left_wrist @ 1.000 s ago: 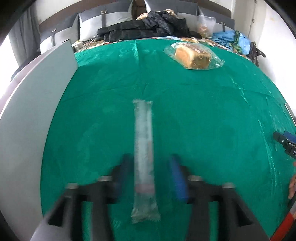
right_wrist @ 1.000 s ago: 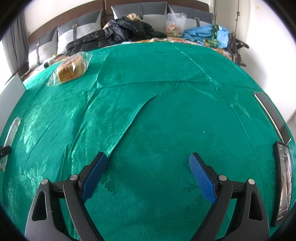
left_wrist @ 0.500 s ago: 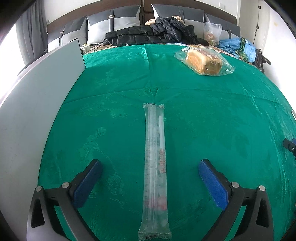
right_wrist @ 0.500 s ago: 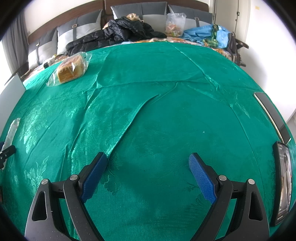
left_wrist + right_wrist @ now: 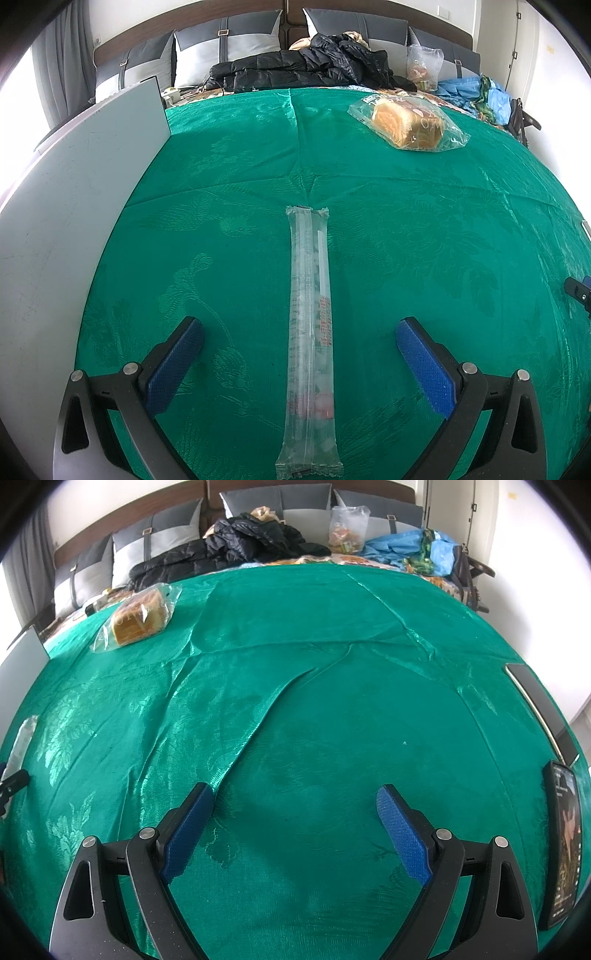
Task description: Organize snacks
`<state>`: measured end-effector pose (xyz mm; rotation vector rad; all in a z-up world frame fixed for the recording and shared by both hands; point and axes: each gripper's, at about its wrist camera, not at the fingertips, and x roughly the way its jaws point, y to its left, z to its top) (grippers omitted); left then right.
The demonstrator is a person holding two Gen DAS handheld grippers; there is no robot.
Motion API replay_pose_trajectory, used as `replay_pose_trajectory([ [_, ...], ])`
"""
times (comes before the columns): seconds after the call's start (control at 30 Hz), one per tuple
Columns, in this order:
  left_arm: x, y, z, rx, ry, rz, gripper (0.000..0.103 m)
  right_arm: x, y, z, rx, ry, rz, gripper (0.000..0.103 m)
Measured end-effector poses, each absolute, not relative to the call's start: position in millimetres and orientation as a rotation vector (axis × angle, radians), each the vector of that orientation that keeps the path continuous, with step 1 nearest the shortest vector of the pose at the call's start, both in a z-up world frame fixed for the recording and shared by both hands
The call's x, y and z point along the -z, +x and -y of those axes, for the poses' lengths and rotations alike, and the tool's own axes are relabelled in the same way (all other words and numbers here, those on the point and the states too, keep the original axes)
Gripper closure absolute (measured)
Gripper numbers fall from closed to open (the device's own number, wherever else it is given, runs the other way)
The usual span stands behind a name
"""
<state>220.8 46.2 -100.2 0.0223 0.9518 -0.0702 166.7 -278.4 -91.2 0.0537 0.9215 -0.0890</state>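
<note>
A long clear snack sleeve (image 5: 310, 339) with red print lies flat on the green cloth, running away from me. My left gripper (image 5: 299, 328) is open above its near half, one finger on each side, not touching it. A bagged loaf of bread (image 5: 408, 123) lies at the far right in the left wrist view; it also shows far left in the right wrist view (image 5: 138, 618). My right gripper (image 5: 295, 805) is open and empty over bare cloth. The sleeve's far end (image 5: 22, 738) shows at the right wrist view's left edge.
A grey board (image 5: 74, 206) stands along the left side of the cloth. Two dark phones (image 5: 563, 849) lie at the right edge. A black jacket (image 5: 314, 66), pillows, a snack bag (image 5: 347, 528) and blue clothes lie behind the cloth.
My left gripper let go of the snack sleeve, opened wide and drew back and up. The sleeve now lies flat on the cloth. The right gripper has not moved.
</note>
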Motion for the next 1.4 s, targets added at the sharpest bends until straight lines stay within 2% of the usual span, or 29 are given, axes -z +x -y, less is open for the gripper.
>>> replay_pose_trajectory([
  [0.27, 100, 221, -46, 0.071, 0.021, -0.952, 0.000, 91, 174, 276, 0.053, 0.033, -0.953, 0.009],
  [0.33, 100, 221, -46, 0.071, 0.022, -0.952, 0.000, 85, 196, 270, 0.007, 0.019, -0.994, 0.010],
  [0.5, 100, 221, -46, 0.071, 0.021, -0.952, 0.000, 28, 269, 236, -0.089, 0.092, -0.880, 0.010],
  [0.6, 100, 221, -46, 0.071, 0.021, -0.952, 0.000, 11, 329, 201, -0.162, 0.101, -0.886, 0.010],
  [0.73, 100, 221, -46, 0.071, 0.021, -0.952, 0.000, 24, 385, 148, -0.167, -0.004, -0.930, 0.010],
  [0.87, 100, 221, -46, 0.071, 0.021, -0.952, 0.000, 72, 416, 103, -0.150, -0.149, -1.080, 0.009],
  [1.03, 100, 221, -46, 0.071, 0.021, -0.952, 0.000, 83, 408, 104, -0.142, -0.111, -1.033, 0.011],
  [1.07, 100, 221, -46, 0.071, 0.021, -0.952, 0.000, 83, 404, 111, -0.160, -0.087, -1.028, 0.015],
  [1.1, 100, 221, -46, 0.071, 0.020, -0.952, 0.000, 82, 402, 115, -0.170, -0.080, -1.025, 0.025],
  [1.17, 100, 221, -46, 0.071, 0.020, -0.953, 0.000, 72, 389, 129, -0.206, -0.047, -0.996, 0.029],
  [1.4, 100, 221, -46, 0.071, 0.020, -0.952, 0.000, 22, 311, 176, -0.279, 0.045, -0.890, 0.029],
])
